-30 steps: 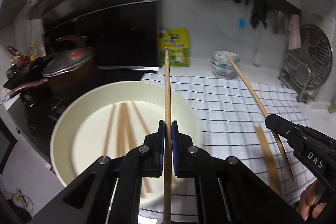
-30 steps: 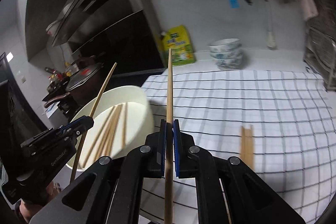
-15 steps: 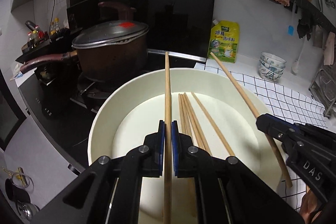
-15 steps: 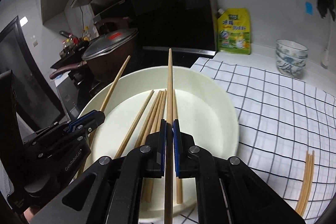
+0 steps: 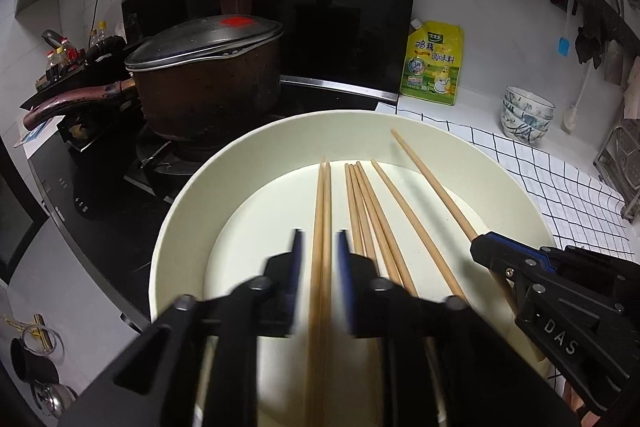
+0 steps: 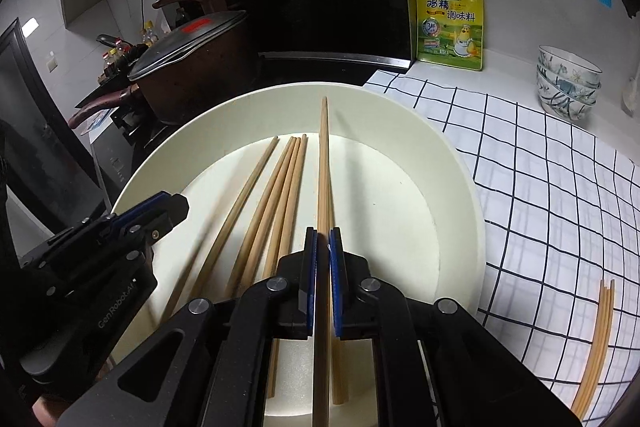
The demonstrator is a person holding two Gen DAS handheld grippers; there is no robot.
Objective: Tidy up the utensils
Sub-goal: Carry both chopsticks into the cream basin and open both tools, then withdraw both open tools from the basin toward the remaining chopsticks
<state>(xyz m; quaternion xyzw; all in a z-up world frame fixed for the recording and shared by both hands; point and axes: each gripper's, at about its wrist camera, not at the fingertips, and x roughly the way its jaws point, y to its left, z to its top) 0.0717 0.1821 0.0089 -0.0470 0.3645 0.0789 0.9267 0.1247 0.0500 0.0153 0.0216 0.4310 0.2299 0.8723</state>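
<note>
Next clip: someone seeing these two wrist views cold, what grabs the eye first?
The big cream basin fills the middle of both views, with loose wooden chopsticks fanned across its bottom. Over it, the left gripper has its jaws opening around a chopstick, while the right gripper pinches a single chopstick. Behind, on the stove at left, a dark lidded pot stands.

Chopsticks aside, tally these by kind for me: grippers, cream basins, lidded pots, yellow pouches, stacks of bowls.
Grippers: 2 (left gripper, jaws opening with chopsticks between them; right gripper)
Basin: 1
Lidded pot: 1
Yellow pouch: 1
Stack of bowls: 1
Total: 6
</note>
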